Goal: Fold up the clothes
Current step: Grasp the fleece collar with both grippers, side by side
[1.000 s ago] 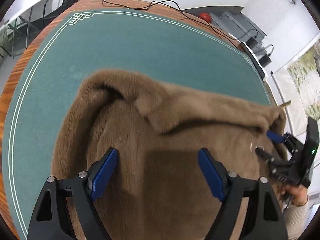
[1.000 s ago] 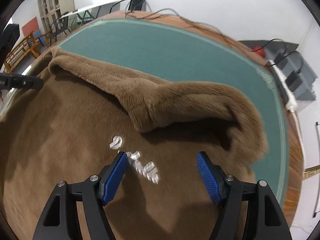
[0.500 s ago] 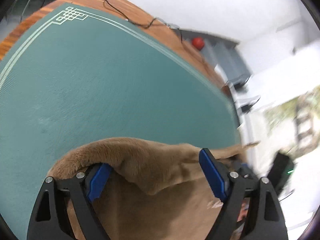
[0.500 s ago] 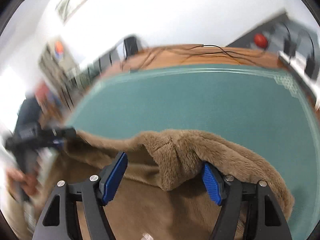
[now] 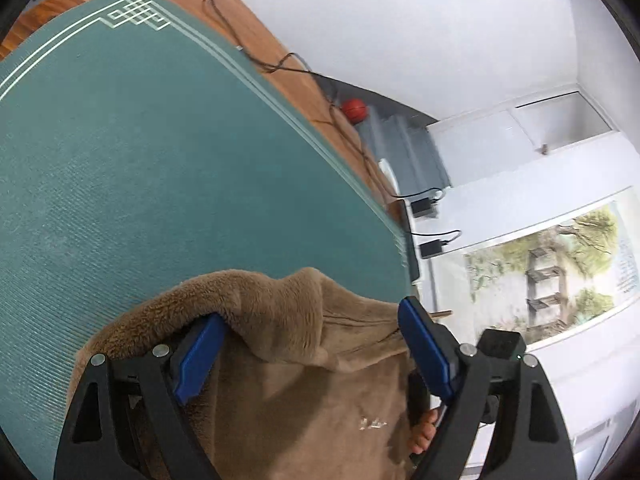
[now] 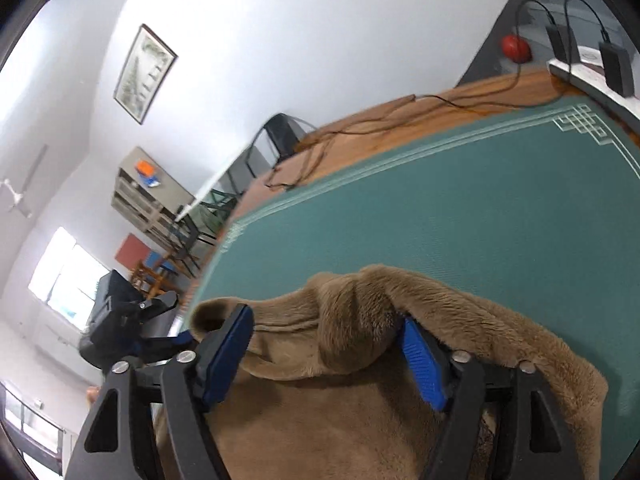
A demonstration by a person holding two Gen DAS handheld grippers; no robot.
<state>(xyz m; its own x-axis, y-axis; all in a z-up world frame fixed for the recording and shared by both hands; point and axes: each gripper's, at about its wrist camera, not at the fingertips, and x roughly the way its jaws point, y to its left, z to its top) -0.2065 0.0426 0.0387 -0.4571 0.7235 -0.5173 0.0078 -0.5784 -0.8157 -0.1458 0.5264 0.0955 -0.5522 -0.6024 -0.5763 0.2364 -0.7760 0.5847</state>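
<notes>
Straddling the far folded edge of the brown garment [image 5: 304,384] on the green surface [image 5: 160,184], left gripper [image 5: 312,356] gapes unclamped, right gripper [image 6: 328,354] is opening around fabric at twelve o'clock.

Both wrist cams close, angled down over shared brown garment [image 5: 304,380] & green mat [image 6: 460,216].

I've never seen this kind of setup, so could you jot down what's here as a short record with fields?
Garment: brown fleece garment, bunched at its far edge
Surface: green mat on a wooden table
Left hand-held gripper: jaws wide, fleece fold between them
Right hand-held gripper: jaws opening, fleece fold between them
Hand: partly visible beside the garment
Background: red ball, cables, framed picture
</notes>
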